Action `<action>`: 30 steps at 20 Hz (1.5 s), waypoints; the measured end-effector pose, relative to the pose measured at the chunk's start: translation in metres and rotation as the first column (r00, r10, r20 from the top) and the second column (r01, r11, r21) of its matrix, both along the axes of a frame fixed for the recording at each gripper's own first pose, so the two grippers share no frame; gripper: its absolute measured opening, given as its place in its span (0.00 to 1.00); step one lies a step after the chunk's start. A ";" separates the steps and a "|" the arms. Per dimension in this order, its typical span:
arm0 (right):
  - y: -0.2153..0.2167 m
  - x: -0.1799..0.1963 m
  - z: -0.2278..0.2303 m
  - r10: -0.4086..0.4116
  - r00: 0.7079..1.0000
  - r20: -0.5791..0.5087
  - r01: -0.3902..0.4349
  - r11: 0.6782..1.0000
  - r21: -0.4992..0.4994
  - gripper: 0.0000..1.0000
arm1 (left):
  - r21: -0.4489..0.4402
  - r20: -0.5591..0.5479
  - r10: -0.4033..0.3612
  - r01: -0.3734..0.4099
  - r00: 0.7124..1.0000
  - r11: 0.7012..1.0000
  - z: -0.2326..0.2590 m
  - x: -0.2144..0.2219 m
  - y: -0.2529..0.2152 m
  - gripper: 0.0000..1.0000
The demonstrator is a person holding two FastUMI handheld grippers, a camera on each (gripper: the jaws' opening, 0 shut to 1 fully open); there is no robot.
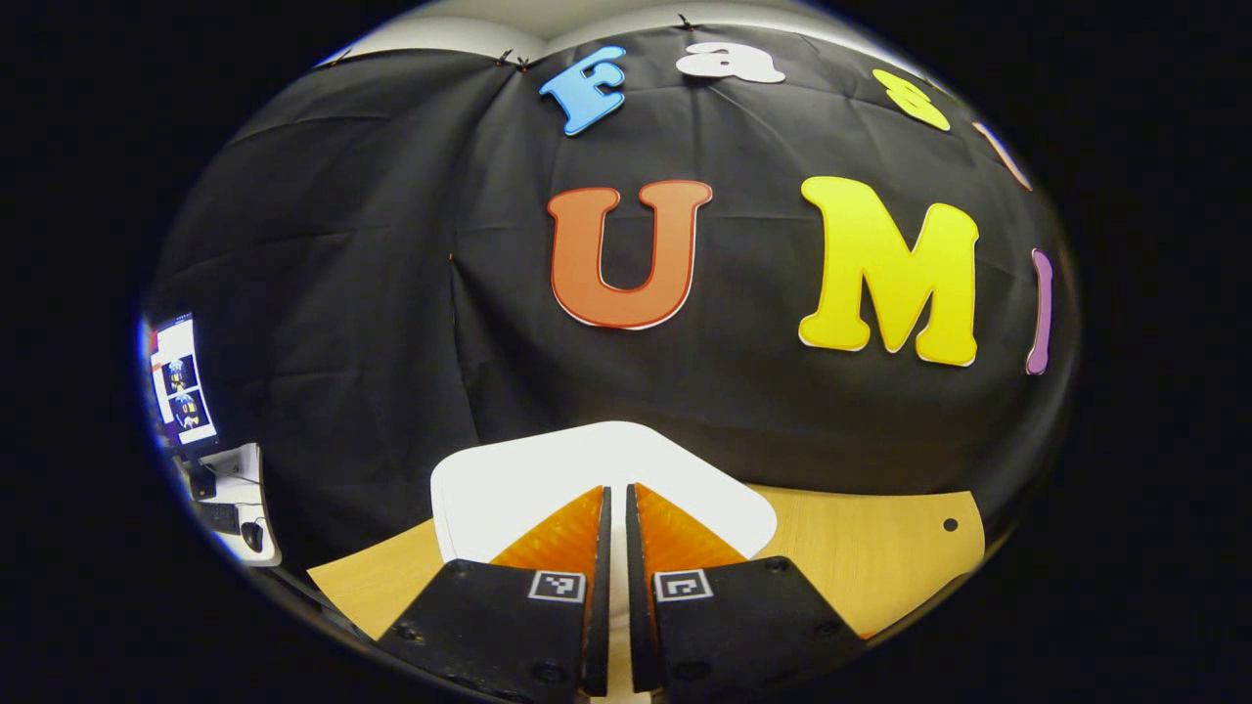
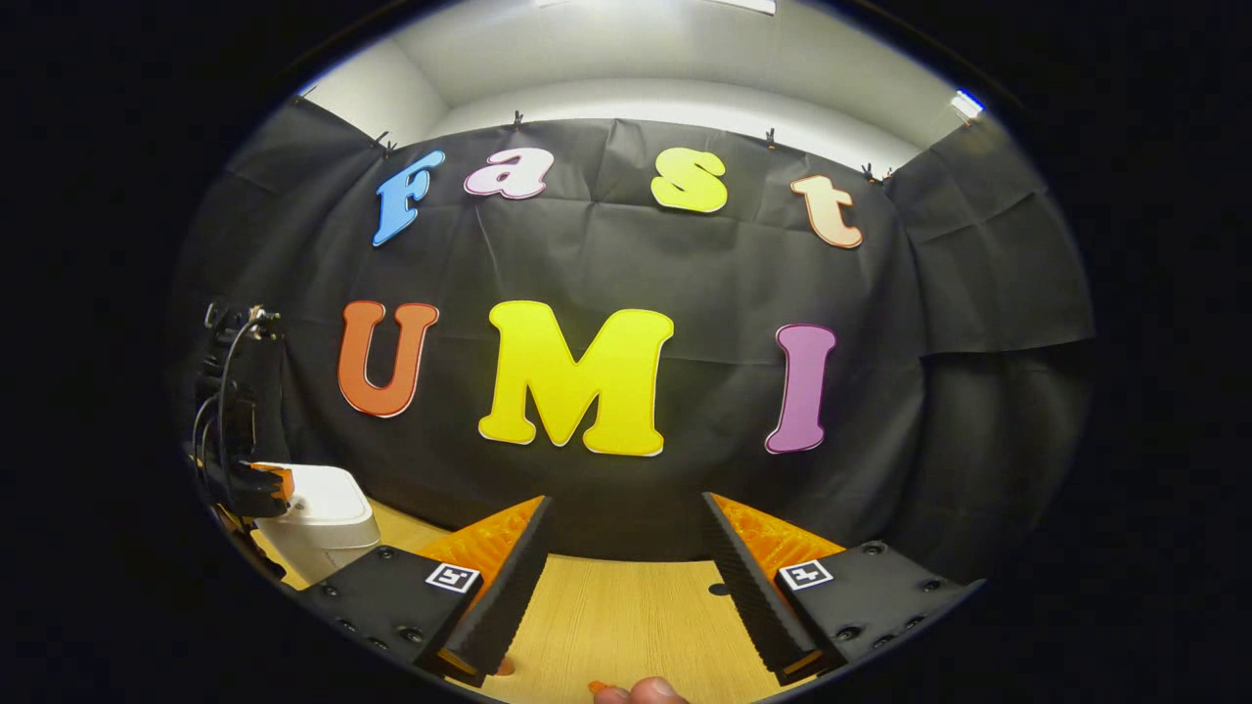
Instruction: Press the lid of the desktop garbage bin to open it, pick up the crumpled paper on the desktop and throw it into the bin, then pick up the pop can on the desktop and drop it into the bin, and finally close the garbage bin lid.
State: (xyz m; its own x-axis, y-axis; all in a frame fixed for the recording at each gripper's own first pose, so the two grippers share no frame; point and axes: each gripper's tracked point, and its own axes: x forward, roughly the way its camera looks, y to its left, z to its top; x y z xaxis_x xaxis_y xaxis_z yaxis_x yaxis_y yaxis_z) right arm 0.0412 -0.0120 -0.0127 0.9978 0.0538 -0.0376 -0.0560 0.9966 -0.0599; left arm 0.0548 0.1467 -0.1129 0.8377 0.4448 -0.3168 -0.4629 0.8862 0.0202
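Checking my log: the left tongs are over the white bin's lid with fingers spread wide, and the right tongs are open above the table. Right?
Not quite. The left gripper view shows the left tongs nearly closed, not spread wide, over the bin lid. The right tongs are open above the table.

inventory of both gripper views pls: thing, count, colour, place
bin: 1, white, lid down, on the table's left part in the right gripper view, right under the left gripper in its own view
table: 1, light wood, a small dark hole near its far edge
monitor: 1, lit, far left of the left gripper view
keyboard and mouse: 1 each, dark, on a white side desk below the monitor
left gripper: fingers nearly together, over the bin lid
right gripper: fingers apart, above bare table
fingertip: a person's, bottom edge of the right gripper view
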 end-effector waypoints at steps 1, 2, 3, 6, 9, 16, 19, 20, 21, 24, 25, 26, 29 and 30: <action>0.000 0.001 -0.001 0.001 1.000 -0.001 -0.001 1.000 0.000 0.95 | -0.007 -0.010 0.002 -0.002 1.000 1.000 -0.005 -0.001 0.000 0.08; 0.001 0.002 -0.002 0.001 1.000 -0.002 -0.001 1.000 0.001 0.95 | -0.014 -0.024 0.004 -0.004 1.000 1.000 -0.009 -0.001 0.000 0.06; 0.001 0.002 -0.002 0.002 1.000 -0.003 -0.002 1.000 0.002 0.95 | -0.024 -0.041 0.004 -0.005 0.999 1.000 -0.015 -0.003 -0.002 0.03; 0.003 0.002 -0.004 0.004 1.000 -0.006 -0.004 1.000 0.007 0.95 | -0.013 -0.042 0.005 -0.005 0.999 1.000 -0.016 -0.002 0.000 0.03; 0.003 0.001 -0.009 0.003 1.000 -0.014 -0.003 1.000 0.015 0.95 | -0.016 -0.045 0.022 -0.023 0.999 1.000 -0.020 -0.003 -0.002 0.04; -0.005 -0.004 -0.016 -0.021 0.999 -0.031 0.022 0.999 0.043 0.95 | -0.018 -0.031 0.037 -0.038 0.999 0.999 -0.026 -0.004 -0.002 0.04; -0.004 -0.005 -0.014 -0.023 0.999 -0.024 0.024 0.999 0.043 0.95 | 0.051 -0.022 0.018 -0.017 1.000 0.999 -0.021 0.000 -0.002 0.04; -0.004 -0.005 -0.014 -0.023 0.999 -0.027 0.025 0.999 0.048 0.95 | 0.103 -0.028 0.008 -0.005 1.000 0.995 -0.016 -0.001 -0.002 0.03; -0.006 -0.005 -0.014 -0.023 0.999 -0.028 0.024 0.999 0.049 0.93 | 0.124 -0.025 -0.022 0.025 0.999 0.992 -0.013 0.004 -0.005 0.03; -0.012 -0.006 -0.009 -0.037 0.999 -0.022 0.038 0.998 0.056 0.95 | 0.103 0.024 -0.068 0.065 0.997 0.993 0.005 0.003 -0.025 0.03; -0.014 -0.007 -0.008 -0.043 0.999 -0.019 0.044 0.997 0.059 0.92 | 0.121 0.060 -0.083 0.076 0.995 0.990 0.019 0.002 -0.028 0.03; -0.015 -0.009 -0.007 -0.045 0.999 -0.017 0.046 0.997 0.060 0.95 | 0.138 0.095 -0.107 0.093 0.990 0.986 0.034 0.002 -0.035 0.03; -0.019 -0.008 -0.006 -0.050 0.999 -0.013 0.051 0.997 0.061 0.95 | 0.159 0.179 -0.179 0.152 0.967 0.976 0.065 0.002 -0.056 0.03; -0.020 -0.009 -0.004 -0.053 0.999 -0.011 0.053 0.996 0.067 0.93 | 0.159 0.195 -0.195 0.165 0.961 0.973 0.073 0.000 -0.061 0.03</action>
